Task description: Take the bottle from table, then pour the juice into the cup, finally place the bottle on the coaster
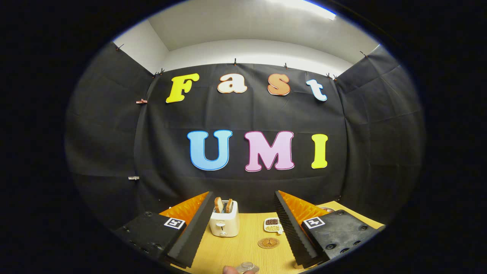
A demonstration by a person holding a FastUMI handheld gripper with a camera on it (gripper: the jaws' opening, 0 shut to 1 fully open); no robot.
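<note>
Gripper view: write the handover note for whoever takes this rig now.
Gripper: open, fingers spread wide, holding nothing, raised above the wooden table.
Between the fingers: toaster with bread in its slots, a small dish of grains, and the round coaster nearer.
At the near table edge: a clear cup rim, partly cut off.
Done: nothing visible; coaster bare.
Left: find and grasp the bottle, pour into the cup, set the bottle on the coaster.

A wooden table spreads between and beyond the wide-open jaws. On it: a toaster by the left jaw, a small dish by the right, a round coaster nearer, and a clear cup nearest.
</note>
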